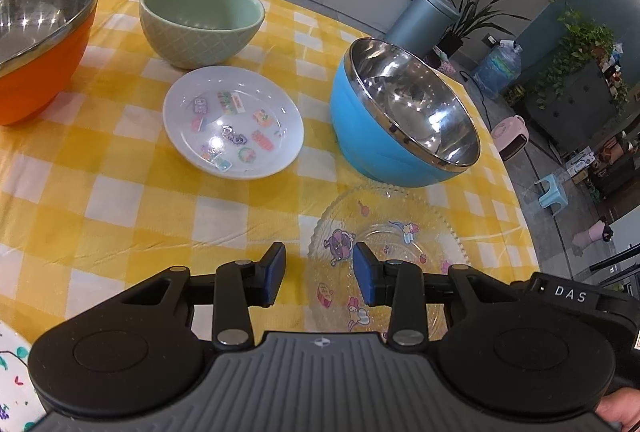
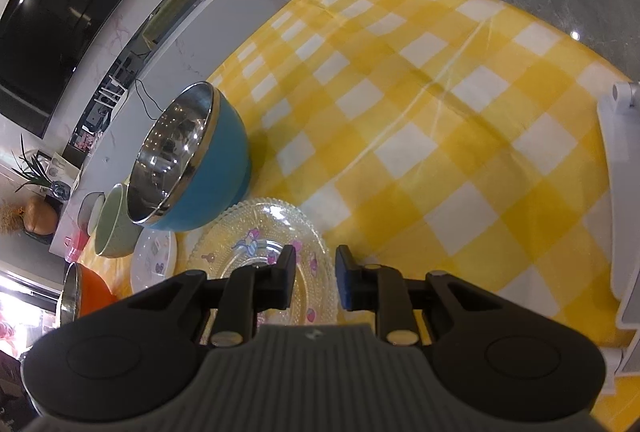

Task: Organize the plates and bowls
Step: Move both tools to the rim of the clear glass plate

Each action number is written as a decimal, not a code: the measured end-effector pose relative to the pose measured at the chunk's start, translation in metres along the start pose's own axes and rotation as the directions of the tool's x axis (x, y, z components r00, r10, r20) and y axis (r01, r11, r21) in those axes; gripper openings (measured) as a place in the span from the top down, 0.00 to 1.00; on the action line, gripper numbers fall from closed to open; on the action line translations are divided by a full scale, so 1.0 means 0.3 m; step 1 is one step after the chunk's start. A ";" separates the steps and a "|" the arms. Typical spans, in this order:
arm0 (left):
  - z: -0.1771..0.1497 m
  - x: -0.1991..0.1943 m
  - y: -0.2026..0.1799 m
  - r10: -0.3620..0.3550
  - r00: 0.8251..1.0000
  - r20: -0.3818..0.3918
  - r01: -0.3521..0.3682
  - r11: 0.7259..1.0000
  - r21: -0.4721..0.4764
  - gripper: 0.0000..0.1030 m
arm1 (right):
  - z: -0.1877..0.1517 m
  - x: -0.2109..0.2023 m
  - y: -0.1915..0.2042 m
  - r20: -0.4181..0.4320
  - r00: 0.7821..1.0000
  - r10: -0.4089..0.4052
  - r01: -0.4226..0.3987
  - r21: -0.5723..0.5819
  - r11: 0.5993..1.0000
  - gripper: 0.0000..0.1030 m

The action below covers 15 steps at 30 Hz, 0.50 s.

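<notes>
Yellow-and-white check cloth covers the table [image 1: 120,200], and the dishes are spread across it. Far left, cut off by the edge, there's the orange bowl [image 1: 36,44] with its steel lining. To the right, near the table's edge, the blue bowl [image 1: 400,112], steel inside too, sits tipped on its side, mouth facing right. Between them at the back is the green bowl [image 1: 200,20], upright. Just in front of it lies the white plate [image 1: 234,122] with stickers on its face, close by but whether they touch is hard to say. Nearest of all, the glass plate [image 1: 392,232], clear with cartoon figures and a beaded rim, lies flat just in front of the blue bowl.

Left gripper [image 1: 319,274] hovers over the glass plate's left rim, jaws apart, nothing between them. Right gripper [image 2: 316,278] is over the same plate's right rim, jaws narrowly parted with the rim in the gap; whether the pads press it I can't tell.
</notes>
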<state>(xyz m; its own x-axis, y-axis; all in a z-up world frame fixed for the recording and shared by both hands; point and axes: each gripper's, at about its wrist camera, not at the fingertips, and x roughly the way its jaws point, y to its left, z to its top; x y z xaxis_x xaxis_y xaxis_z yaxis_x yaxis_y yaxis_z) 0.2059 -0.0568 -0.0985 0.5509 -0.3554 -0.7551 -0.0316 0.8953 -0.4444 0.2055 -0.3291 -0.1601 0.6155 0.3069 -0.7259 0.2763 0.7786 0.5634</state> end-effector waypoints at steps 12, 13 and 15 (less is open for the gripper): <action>-0.002 0.010 -0.035 0.032 0.999 -0.006 -0.032 0.999 0.034 0.81 | -0.005 0.001 -0.003 0.004 1.000 -0.005 0.005 0.007 1.000 0.87; -0.002 0.010 -0.038 0.040 0.999 -0.005 -0.040 0.998 0.042 0.83 | -0.005 0.000 -0.006 0.005 1.000 -0.008 0.008 0.014 1.000 0.88; -0.002 0.008 -0.040 0.047 0.999 -0.005 -0.047 0.998 0.046 0.85 | -0.006 -0.002 -0.009 0.004 1.000 -0.010 0.010 0.023 1.000 0.91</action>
<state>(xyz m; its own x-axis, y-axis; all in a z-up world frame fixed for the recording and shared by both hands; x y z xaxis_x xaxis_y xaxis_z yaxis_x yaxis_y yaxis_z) 0.2072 -0.0685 -0.0952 0.5445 -0.3141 -0.7777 -0.0186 0.9225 -0.3856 0.2030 -0.3303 -0.1620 0.6158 0.2965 -0.7300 0.2993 0.7690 0.5648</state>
